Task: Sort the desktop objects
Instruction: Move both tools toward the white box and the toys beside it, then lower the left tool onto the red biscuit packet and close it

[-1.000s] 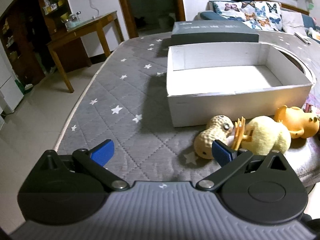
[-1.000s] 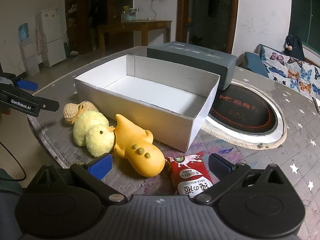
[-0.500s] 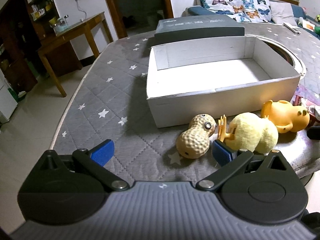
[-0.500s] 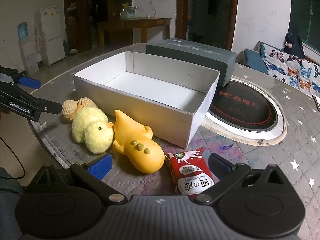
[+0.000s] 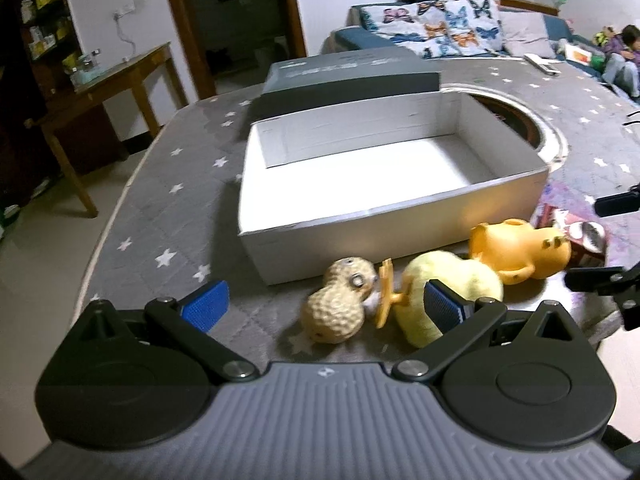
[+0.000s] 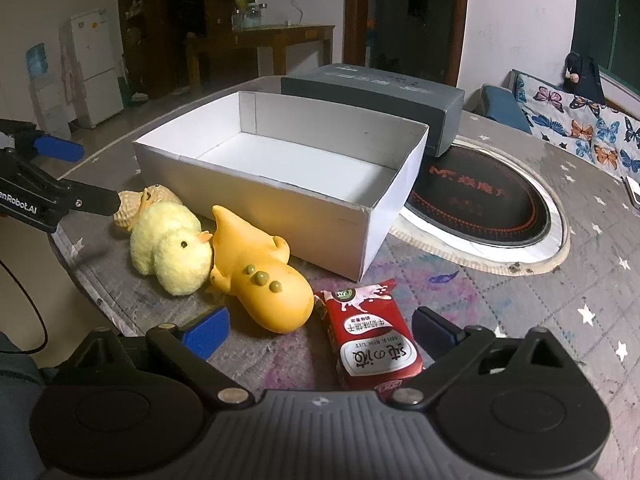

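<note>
Nothing is seen to have been sorted yet. The white box [image 6: 352, 216] stands empty on the surface [image 5: 152, 208], with its dark grey lid [image 6: 372, 92] lying just behind it. Four things are lined up outside the box's near wall: a peanut toy [image 5: 340, 304], a fluffy yellow chick [image 6: 172, 248], an orange rubber toy [image 6: 260, 280] and a red milk-biscuit packet [image 6: 372, 344]. All four are judged still to be placed.

The left hand-held gripper [image 5: 324, 300] is held released, with the peanut toy between its blue pads but untouched. The right hand-held gripper [image 6: 320, 328] is spread wide and just starting to close; the packet and the orange toy's end lie between its pads, and nothing is gripped.

The surface is covered by a grey quilted cloth with white stars, and a round induction cooker [image 6: 488, 200] is set into it. Beyond, a wooden side table [image 5: 116, 76], a white fridge [image 6: 96, 68] and a sofa with a butterfly-print cover [image 5: 440, 24] are seen, and a person is seated far off.
</note>
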Demonstrator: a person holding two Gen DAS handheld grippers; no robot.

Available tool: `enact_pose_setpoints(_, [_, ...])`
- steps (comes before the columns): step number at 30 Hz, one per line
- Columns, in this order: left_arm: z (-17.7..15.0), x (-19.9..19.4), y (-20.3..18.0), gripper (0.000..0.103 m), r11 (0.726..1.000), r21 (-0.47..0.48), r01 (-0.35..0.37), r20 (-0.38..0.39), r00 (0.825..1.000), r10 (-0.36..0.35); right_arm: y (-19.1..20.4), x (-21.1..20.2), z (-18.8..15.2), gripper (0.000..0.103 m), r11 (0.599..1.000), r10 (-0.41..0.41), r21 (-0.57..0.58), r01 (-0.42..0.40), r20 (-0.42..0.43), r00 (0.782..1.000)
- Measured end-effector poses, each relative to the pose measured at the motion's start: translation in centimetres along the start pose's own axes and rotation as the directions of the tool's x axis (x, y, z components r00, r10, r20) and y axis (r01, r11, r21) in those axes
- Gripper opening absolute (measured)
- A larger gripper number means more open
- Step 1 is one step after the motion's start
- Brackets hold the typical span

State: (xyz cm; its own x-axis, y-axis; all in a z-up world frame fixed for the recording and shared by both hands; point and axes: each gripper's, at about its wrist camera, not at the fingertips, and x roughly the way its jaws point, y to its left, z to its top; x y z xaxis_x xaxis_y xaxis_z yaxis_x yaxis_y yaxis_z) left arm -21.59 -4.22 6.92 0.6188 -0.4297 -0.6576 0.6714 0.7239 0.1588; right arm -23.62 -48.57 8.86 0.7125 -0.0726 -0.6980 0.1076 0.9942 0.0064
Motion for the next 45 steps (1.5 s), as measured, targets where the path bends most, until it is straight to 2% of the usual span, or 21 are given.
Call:
enact_pose_setpoints(12, [1.2,0.5,-2.7,0.103,0.99,0.081,0.113,0.028,0.993,-0.115,-0.1,-0.2,0.3,0.093,1.0,-0.011,0.0,0.011,0.001,1.0])
enact_pose_setpoints(17, [1.2,0.6,-2.6,0.103,0.985,0.085,0.151,0.021,0.988,-0.153,0.4,-0.2,0.7,0.089,1.0,0.021,-0.004,-0.02,0.01,1.0])
enact_pose_setpoints(21, [1.6,0.7,-2.7,0.103,0.976,0.073,0.203,0.014,0.979,-0.205,1.2,-0.1,0.9,0.087,0.999,0.043,-0.033,-0.043,0.012,0.999])
enact_pose_setpoints(33, [3.7,1.4,-6.5,0.103,0.939,0.156,0.305,0.027,0.949,-0.313,-1.4,-0.2,-0.1,0.086,0.999,-0.05,0.012,0.05,-0.027,0.998])
enact_pose_setpoints(41, [4.8,2.0,-8.9,0.103,0.908,0.201,0.366,0.012,0.926,-0.376,-3.1,0.6,-0.8,0.076,0.997,-0.06,0.039,0.063,-0.066,0.996])
enact_pose_setpoints(43, [4.9,2.0,-9.6,0.103,0.899,0.222,0.379,0.014,0.92,-0.391,-3.5,0.7,-1.0,0.069,0.997,-0.057,0.051,0.061,-0.071,0.996])
enact_pose_setpoints(45, [5.0,2.1,-10.2,0.103,0.89,0.235,0.391,0.008,0.915,-0.404,-3.8,0.9,-1.3,0.068,0.997,-0.048,0.06,0.053,-0.08,0.996])
